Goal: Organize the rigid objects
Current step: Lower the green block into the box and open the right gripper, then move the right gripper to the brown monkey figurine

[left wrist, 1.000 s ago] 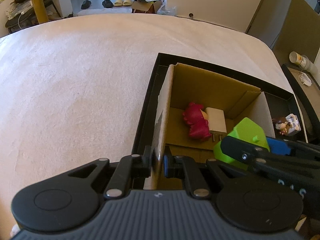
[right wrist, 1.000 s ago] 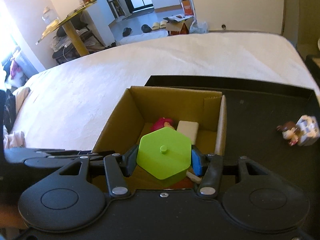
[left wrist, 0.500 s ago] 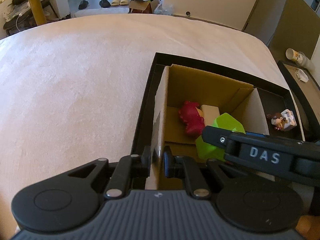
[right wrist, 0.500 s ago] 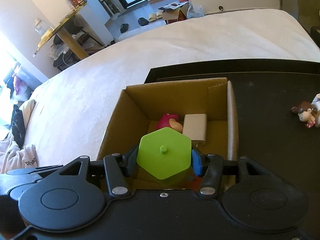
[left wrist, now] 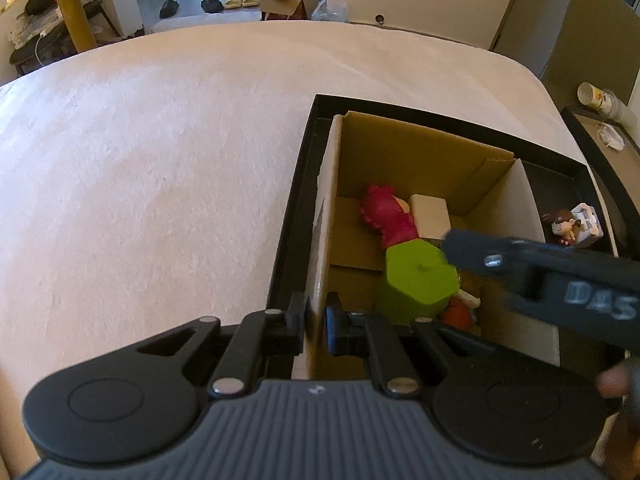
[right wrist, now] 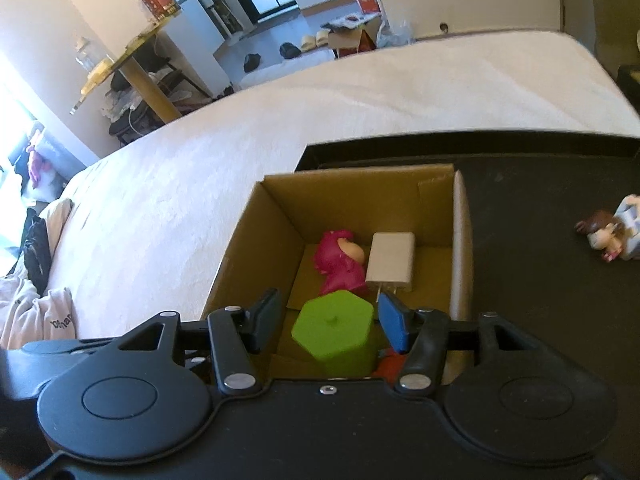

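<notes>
Right gripper: we are seeing its jaws spread wide, one on each side of the lime-green hexagonal plastic container with a gap at both fingers, so it is gripping nothing. The green container is sitting upright inside the brown cardboard box, at the near end, beside a small red-orange object we cannot identify.

Left gripper: we are pinching the near left wall of the cardboard box between narrow jaws, bracing it in place.

Farther in, on the box floor, a magenta-haired toy figurine is lying just beside a white rectangular wall charger, the charger on the right. The box is resting in the left part of a shallow black tray on a cream-coloured bedspread. A brown-haired doll figurine with a white cube is lying on the tray floor, well to the right, outside the box.

Our judgement: the drop looks done and the step in hand is clearing out. We are advising a straight lift, jaws kept wide, so neither finger clips the hexagon's edges and tips it onto the red-orange piece. We are also advising that the left pinch hold until the right fingers are above the box rim. The doll figurine looks like the next pick.
</notes>
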Demonstrator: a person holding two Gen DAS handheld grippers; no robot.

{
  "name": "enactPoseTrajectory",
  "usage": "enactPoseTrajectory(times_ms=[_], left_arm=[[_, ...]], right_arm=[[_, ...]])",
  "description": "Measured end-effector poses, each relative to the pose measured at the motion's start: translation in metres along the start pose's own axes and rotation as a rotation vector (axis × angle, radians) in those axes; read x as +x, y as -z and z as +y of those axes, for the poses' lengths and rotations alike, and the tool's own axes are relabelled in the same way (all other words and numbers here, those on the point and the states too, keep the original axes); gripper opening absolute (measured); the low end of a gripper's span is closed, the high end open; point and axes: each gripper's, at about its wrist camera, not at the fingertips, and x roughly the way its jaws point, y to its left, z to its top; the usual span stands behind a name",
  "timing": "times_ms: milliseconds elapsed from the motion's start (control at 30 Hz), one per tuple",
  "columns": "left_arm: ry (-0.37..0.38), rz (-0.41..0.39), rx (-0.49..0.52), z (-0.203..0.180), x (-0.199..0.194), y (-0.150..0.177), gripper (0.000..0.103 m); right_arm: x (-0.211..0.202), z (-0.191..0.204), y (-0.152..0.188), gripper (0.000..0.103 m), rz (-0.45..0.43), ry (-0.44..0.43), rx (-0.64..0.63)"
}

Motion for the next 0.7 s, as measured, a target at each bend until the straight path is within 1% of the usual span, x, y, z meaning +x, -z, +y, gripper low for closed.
enactPoseTrajectory(times_ms=[133, 267, 467, 700], left_arm=[[-0.012, 0.001, -0.002, -0.001, 0.001, 0.000, 0.009], [-0.027, -0.003, 0.005, -0.003, -0.002, 0.002, 0.009], [-0.039, 0.002, -0.006, -0.004, -0.003, 0.002, 0.009], [-0.080, 0.002, 0.005, -0.012, -0.005, 0.002, 0.010]], right_arm=[[-0.019, -0.008, -0.004, 0.055, -0.044, 0.007, -0.011], [-0.034, -0.021, -0.009, 0.055, -0.092, 0.032, -0.013], [-0.053, -0.051, -0.013, 0.055, -0.156, 0.078, 0.033], [-0.058, -0.090, -0.008, 0.055, -0.172, 0.139, 0.068]])
